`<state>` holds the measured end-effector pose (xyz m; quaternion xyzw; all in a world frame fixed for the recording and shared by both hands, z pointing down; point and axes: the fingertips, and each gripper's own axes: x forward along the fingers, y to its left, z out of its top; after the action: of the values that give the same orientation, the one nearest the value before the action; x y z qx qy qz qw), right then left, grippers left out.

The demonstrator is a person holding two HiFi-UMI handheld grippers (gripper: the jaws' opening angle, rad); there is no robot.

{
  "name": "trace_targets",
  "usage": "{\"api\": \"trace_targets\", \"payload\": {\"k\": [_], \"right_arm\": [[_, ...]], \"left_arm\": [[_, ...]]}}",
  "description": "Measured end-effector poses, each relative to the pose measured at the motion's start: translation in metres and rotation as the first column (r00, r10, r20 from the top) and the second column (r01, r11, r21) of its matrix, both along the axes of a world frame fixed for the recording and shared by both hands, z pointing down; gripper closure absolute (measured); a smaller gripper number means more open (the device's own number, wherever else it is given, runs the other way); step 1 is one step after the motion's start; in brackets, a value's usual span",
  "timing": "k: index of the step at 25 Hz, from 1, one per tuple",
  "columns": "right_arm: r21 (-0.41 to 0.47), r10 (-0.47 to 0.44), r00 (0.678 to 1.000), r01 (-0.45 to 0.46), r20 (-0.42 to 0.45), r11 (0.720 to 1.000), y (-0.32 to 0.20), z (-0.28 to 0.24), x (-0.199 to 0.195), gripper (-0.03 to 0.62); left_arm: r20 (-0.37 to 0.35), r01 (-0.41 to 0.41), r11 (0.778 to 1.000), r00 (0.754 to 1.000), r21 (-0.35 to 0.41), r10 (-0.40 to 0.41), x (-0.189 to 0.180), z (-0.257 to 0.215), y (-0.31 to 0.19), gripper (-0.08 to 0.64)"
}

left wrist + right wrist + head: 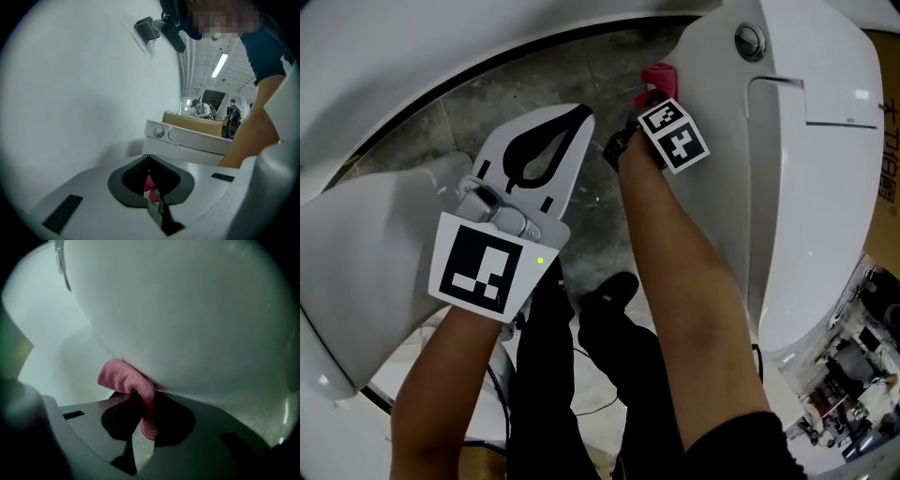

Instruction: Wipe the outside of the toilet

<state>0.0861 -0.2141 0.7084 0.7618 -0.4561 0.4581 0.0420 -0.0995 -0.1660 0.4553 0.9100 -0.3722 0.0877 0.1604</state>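
The white toilet (806, 178) fills the right of the head view, with its round flush button (750, 40) on top. My right gripper (653, 92) is shut on a pink cloth (657, 78) and holds it against the toilet's curved outer side. In the right gripper view the pink cloth (133, 385) is bunched between the jaws and touches the toilet's white wall (187, 319). My left gripper (573, 119) hangs apart from the toilet over the floor, shut with nothing in it. In the left gripper view its jaw tips meet at the left gripper (149, 159).
Another white fixture (366, 234) curves along the left. Grey stone floor (487, 103) lies between the two. The person's black-trousered legs (581, 375) and thin cables are below. A cardboard box (887, 112) and clutter (853, 384) stand at the right.
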Motion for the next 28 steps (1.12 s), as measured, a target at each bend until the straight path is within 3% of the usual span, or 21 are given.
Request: {"api": "trace_targets", "payload": {"k": [6, 17, 21, 28], "right_arm": [[-0.063, 0.067, 0.997, -0.065, 0.031, 0.996, 0.071, 0.006, 0.020, 0.520], [-0.163, 0.079, 0.995, -0.068, 0.057, 0.984, 0.231, 0.000, 0.060, 0.520], [-0.180, 0.059, 0.997, -0.049, 0.051, 0.982, 0.278, -0.002, 0.073, 0.520], [-0.208, 0.018, 0.999, -0.012, 0.027, 0.978, 0.337, -0.010, 0.097, 0.517]], "left_arm": [[0.023, -0.061, 0.998, 0.998, -0.014, 0.062, 0.021, -0.009, 0.017, 0.546], [0.079, -0.198, 0.978, 0.976, -0.061, 0.203, 0.068, -0.018, 0.086, 0.546], [0.076, -0.230, 0.973, 0.970, -0.018, 0.231, 0.085, -0.016, 0.112, 0.546], [0.079, -0.260, 0.964, 0.961, -0.056, 0.264, 0.105, -0.012, 0.149, 0.546]]}}
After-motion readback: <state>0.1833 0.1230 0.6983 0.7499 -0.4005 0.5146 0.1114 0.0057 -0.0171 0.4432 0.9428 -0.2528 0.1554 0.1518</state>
